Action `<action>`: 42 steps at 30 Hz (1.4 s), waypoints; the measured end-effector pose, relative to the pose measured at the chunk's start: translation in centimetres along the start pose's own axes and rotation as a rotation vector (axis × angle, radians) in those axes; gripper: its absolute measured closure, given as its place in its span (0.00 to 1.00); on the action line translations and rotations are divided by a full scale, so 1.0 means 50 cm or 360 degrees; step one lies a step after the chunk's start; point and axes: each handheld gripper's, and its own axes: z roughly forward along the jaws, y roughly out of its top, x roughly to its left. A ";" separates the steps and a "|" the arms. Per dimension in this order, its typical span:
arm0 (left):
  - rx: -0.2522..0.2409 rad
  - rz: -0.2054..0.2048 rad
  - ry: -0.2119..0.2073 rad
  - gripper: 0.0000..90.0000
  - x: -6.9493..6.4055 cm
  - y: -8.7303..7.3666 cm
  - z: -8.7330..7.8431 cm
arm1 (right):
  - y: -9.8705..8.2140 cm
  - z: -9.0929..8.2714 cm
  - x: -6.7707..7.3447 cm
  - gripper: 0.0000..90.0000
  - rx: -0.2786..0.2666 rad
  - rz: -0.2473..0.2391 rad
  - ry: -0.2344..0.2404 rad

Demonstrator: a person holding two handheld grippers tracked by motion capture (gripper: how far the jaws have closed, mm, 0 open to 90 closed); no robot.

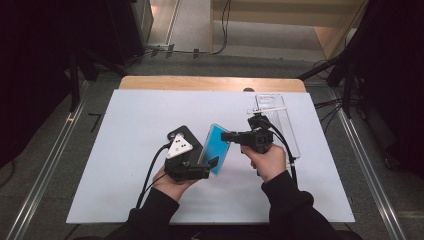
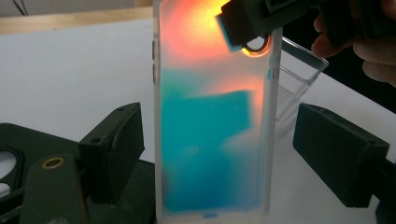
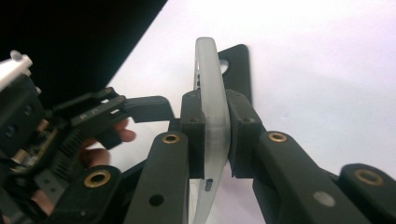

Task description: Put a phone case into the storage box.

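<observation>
Right tongs (image 1: 226, 136) are clamping the upper edge of a translucent blue phone case (image 1: 216, 148), holding it tilted above the white surface (image 1: 125, 165). Left tongs (image 2: 233, 154) are standing open, pads astride the case's lower end, not pressing. A black case (image 1: 181, 136) is lying beneath.

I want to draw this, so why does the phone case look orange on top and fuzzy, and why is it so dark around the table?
In the left gripper view the phone case sits very close, so it blurs, and light glows orange through its frosted top. In the high view the white table is brightly lit while the room around it stays dark. In the right gripper view the case's edge looks pale and the nearest jaws are soft.
</observation>
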 end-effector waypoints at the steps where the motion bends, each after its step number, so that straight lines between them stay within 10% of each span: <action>1: 0.0027 -0.0020 -0.0025 0.18 0.003 0.002 -0.001 | 0.000 -0.001 0.001 0.86 -0.0004 -0.0020 -0.0021; 13: 0.0289 -0.0042 -0.0120 0.22 0.028 0.027 -0.016 | -0.004 -0.015 0.014 0.85 -0.0013 -0.0255 -0.0091; 20: 0.0296 0.0008 -0.0184 0.23 0.038 0.043 -0.029 | -0.004 -0.030 0.017 0.85 0.0020 -0.0387 -0.0071; 42: 0.0372 0.0241 -0.0522 0.28 0.038 0.087 -0.054 | -0.013 -0.049 0.025 0.85 0.0258 -0.0829 0.0281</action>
